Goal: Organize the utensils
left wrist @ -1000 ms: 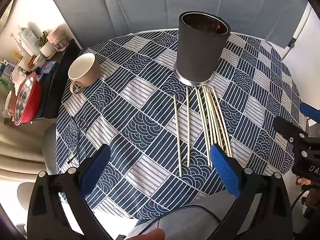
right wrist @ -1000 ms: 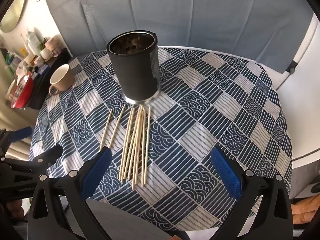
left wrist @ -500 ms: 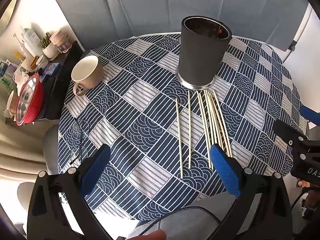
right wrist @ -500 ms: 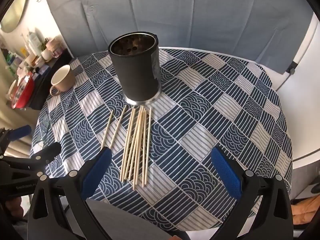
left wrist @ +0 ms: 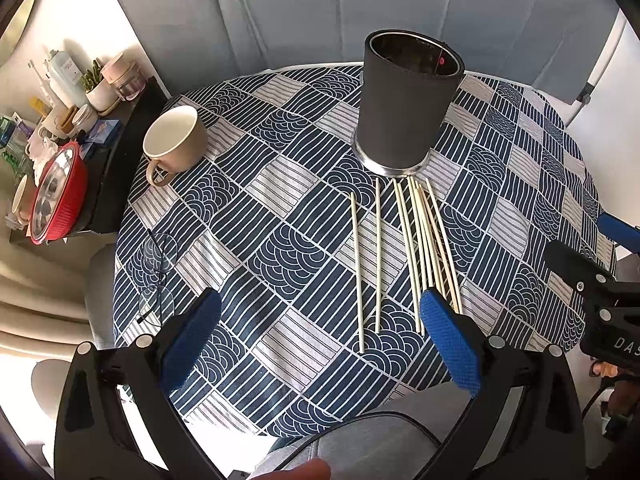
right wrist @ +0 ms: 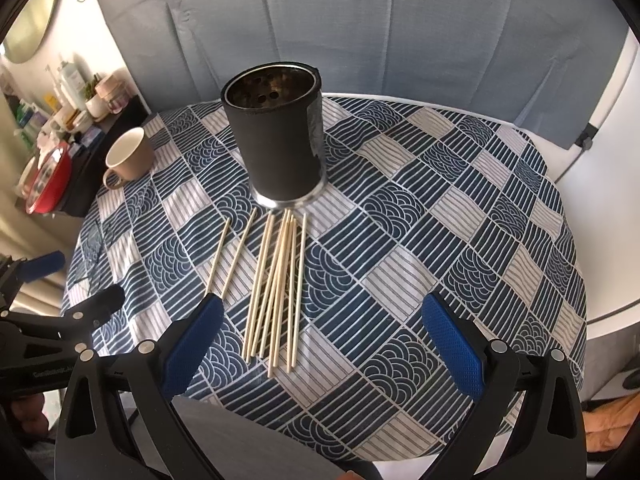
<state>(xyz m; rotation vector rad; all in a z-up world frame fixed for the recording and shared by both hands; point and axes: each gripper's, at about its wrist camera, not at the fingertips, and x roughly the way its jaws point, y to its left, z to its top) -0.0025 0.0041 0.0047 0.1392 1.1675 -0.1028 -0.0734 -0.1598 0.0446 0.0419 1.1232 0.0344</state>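
A black cylindrical utensil holder (left wrist: 406, 108) stands upright on the patterned round table (left wrist: 280, 240); it also shows in the right wrist view (right wrist: 280, 136). Several pale chopsticks (left wrist: 424, 240) lie side by side in front of it, two of them apart at the left (left wrist: 366, 256). They also show in the right wrist view (right wrist: 276, 284). My left gripper (left wrist: 320, 320) is open and empty above the table's near edge. My right gripper (right wrist: 320, 328) is open and empty, over the chopsticks' near ends. Each gripper shows at the edge of the other's view.
A beige mug (left wrist: 176, 142) sits at the table's left. A pair of glasses (left wrist: 156, 276) lies near the left edge. A side shelf with a red bowl (left wrist: 56, 196) and bottles stands left of the table. A grey-blue curtain hangs behind.
Both grippers have drifted slightly forward toward the table; the holder and chopsticks have not moved. Both stay open.
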